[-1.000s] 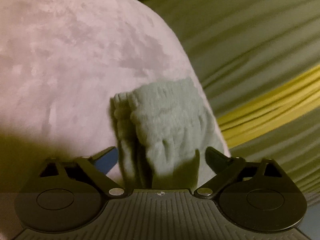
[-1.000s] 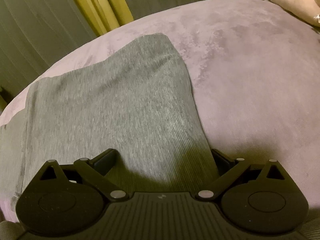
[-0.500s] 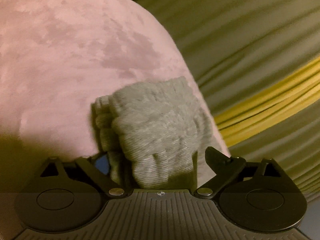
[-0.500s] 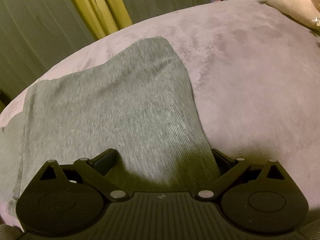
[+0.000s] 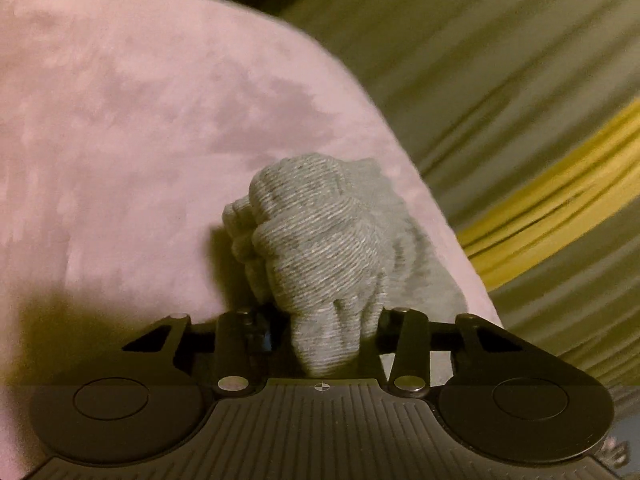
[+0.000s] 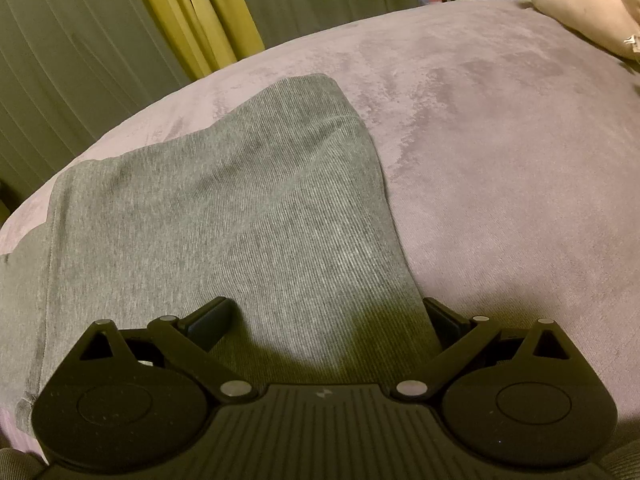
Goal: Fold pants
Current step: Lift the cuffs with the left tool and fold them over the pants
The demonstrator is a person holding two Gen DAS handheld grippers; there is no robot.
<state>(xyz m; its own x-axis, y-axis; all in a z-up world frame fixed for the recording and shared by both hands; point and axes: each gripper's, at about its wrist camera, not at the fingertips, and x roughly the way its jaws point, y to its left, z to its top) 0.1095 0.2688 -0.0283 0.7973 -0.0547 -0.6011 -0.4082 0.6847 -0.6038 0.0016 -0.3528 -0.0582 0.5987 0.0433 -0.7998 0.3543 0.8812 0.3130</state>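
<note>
The left black gripper (image 5: 324, 320) pinches a bunched end of the soft grey ribbed pants (image 5: 320, 248). The right black gripper (image 6: 326, 320) is spread wide, its fingers (image 6: 210, 316) resting on the flat pants (image 6: 240, 216). The pants lie on the fuzzy purple blanket (image 6: 500, 152). Yellow-striped green curtains (image 6: 192, 12) hang at 11 o'clock.

The left wrist view looks along its gripper (image 5: 320, 320), very close to bunched pants (image 5: 320, 240) at the bed (image 5: 120, 120) edge, curtains (image 5: 520, 80) beyond. The right wrist view sits low over flat pants (image 6: 224, 208), facing across the same bed (image 6: 500, 140) toward curtains (image 6: 120, 32).
</note>
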